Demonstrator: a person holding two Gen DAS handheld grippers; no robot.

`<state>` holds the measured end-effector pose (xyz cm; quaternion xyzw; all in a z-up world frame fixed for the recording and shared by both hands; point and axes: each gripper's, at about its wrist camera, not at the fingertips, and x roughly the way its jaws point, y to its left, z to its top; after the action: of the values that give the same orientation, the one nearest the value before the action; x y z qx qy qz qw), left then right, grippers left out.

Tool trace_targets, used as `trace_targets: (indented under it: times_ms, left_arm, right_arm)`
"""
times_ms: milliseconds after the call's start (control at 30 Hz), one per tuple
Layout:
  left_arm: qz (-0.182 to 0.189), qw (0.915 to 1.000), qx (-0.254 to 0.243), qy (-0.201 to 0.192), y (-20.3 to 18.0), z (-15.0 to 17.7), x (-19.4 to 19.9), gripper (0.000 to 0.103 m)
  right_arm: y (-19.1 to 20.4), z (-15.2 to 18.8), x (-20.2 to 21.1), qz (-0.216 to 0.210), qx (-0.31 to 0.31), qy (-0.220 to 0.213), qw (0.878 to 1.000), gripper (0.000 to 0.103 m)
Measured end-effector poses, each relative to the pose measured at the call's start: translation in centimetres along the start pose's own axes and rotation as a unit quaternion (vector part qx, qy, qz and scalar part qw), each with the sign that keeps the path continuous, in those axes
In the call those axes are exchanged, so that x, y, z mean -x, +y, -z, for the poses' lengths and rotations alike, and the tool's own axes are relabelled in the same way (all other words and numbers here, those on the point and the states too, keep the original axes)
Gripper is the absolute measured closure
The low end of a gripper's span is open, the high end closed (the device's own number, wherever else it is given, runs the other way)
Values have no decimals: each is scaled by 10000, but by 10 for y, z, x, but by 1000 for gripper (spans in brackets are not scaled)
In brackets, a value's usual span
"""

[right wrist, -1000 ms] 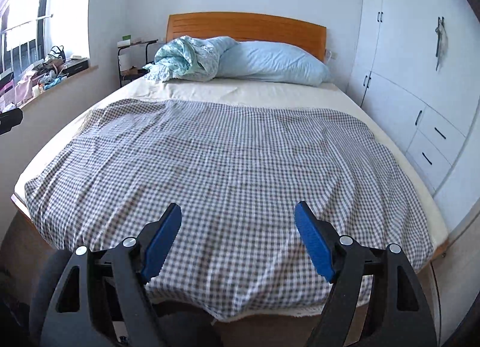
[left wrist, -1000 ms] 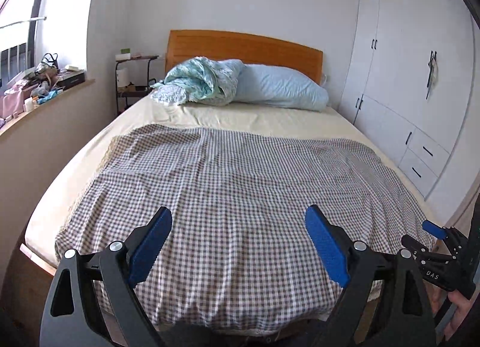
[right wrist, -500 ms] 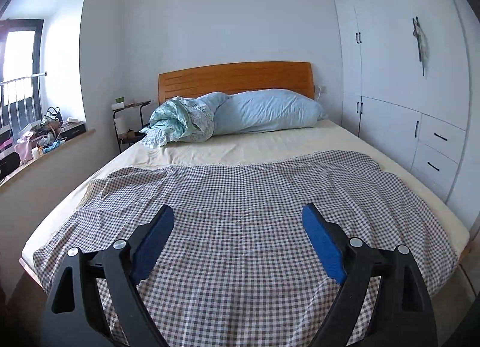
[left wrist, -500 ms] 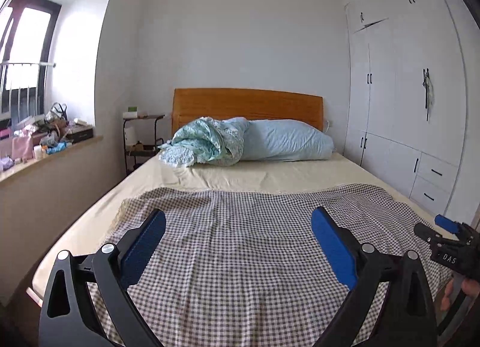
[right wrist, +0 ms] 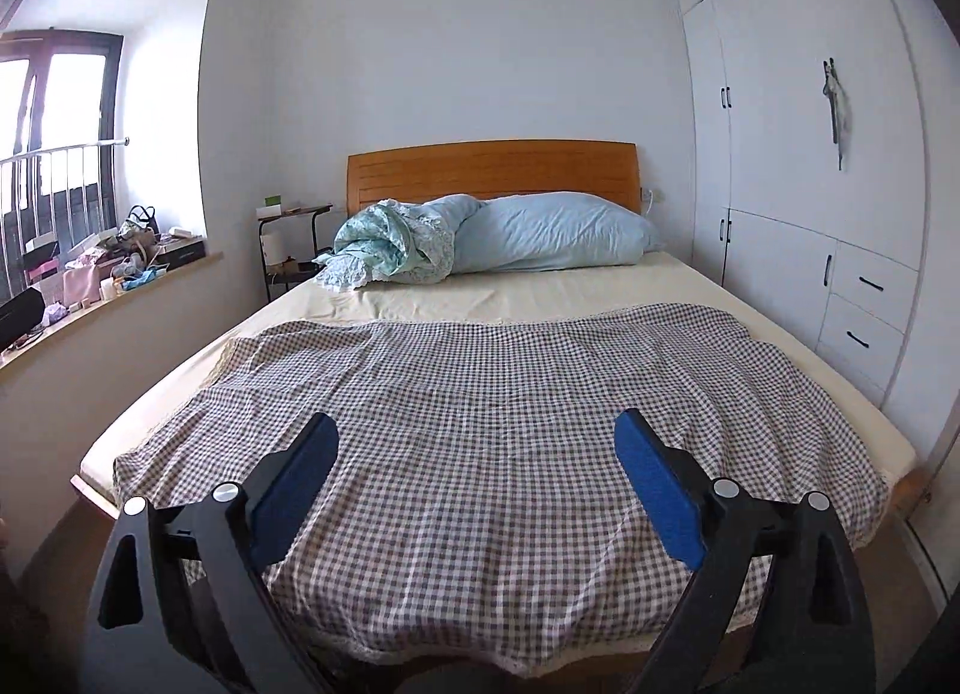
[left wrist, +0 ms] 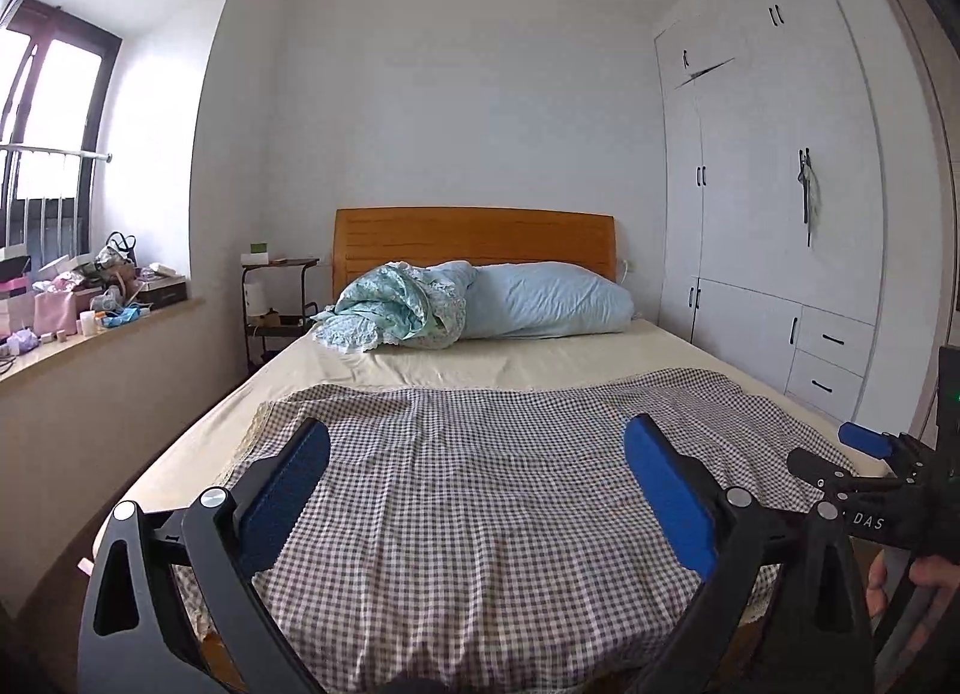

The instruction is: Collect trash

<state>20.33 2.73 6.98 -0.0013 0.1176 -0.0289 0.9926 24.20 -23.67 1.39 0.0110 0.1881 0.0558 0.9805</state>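
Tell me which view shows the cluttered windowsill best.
Left wrist view: the windowsill sits larger, its boxes and bags easy to tell apart. The right wrist view shows the same windowsill farther off and smaller, with a dark thing at the frame edge overlapping its near end.

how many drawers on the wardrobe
2, stacked at the wardrobe's lower right beside the bed: the upper drawer and the lower drawer under it. More may be out of frame.

the left gripper pointed forward, slightly downward, jaws wide with nothing between. the right gripper was opening, empty too. a hand gripped the right gripper's handle.
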Motion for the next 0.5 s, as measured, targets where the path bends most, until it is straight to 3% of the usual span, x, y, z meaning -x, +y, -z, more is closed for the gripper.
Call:
trace_targets:
  times_ms: [167,300,367,500]
  left_arm:
    - [-252,9995,-212,-25,-1,15,40,8]
    - [-416,9991,-114,-6,0,26,71,8]
    - [-327,9994,-77,-24,-3,34,91,8]
    - [-152,9998,-123,107,-12,52,121,8]
  right_arm:
    - [12,19,32,208,19,107,9997,14]
    - [16,37,56,302,-92,299,9991,14]
    - [18,45,70,294,-179,382,9987,14]
    - [31,54,110,225,-136,111,9996,14]
